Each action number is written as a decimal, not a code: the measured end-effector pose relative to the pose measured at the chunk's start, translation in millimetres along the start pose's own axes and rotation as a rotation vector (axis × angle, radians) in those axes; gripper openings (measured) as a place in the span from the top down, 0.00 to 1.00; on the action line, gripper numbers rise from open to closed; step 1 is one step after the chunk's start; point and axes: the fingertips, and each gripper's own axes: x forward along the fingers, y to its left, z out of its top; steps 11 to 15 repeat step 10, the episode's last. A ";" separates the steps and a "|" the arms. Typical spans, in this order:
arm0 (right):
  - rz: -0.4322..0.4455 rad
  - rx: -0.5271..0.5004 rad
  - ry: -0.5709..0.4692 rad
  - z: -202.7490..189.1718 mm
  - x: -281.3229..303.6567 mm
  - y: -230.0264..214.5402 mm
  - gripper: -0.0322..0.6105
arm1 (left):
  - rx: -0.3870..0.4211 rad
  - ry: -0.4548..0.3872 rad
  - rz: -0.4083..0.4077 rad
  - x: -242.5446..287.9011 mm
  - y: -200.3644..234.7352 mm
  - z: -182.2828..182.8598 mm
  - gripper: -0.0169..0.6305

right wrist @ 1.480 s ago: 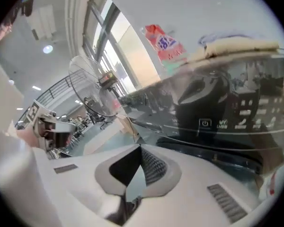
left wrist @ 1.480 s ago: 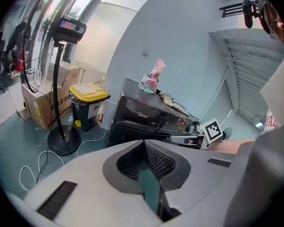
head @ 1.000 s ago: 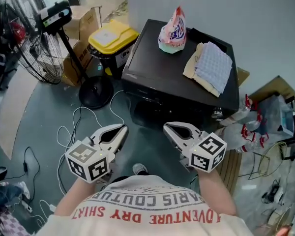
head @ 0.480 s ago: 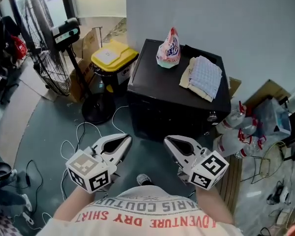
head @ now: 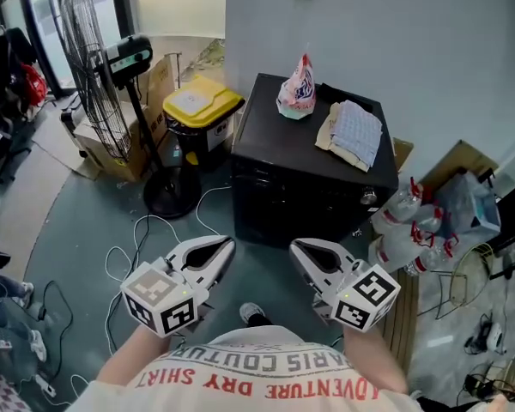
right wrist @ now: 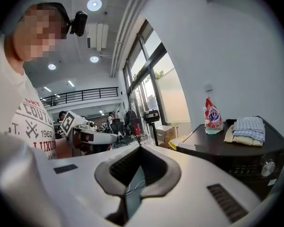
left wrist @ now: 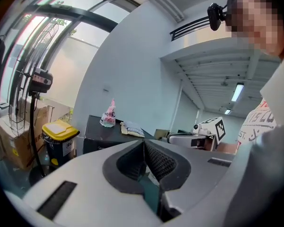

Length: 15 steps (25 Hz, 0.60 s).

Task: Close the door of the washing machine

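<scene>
On the dark front of the washing machine (head: pixel 279 144), door outline indistinct.

washing machine (head: pixel 285 141) door — front too dark to tell | fan (head: pixel 90 67) top cut off

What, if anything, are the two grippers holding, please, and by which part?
Nothing: the left gripper and the right gripper are both shut and empty, apart from the washing machine.
</scene>
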 end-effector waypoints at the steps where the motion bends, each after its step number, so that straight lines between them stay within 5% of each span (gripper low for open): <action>1: -0.002 -0.003 -0.001 -0.2 -0.3 4.2 0.92 | 0.002 -0.002 -0.003 -3.7 -1.1 -0.6 0.92; 15: -0.013 0.000 0.000 -9.2 -0.5 28.1 0.92 | -0.002 -0.005 -0.013 -26.6 -2.5 -12.1 0.92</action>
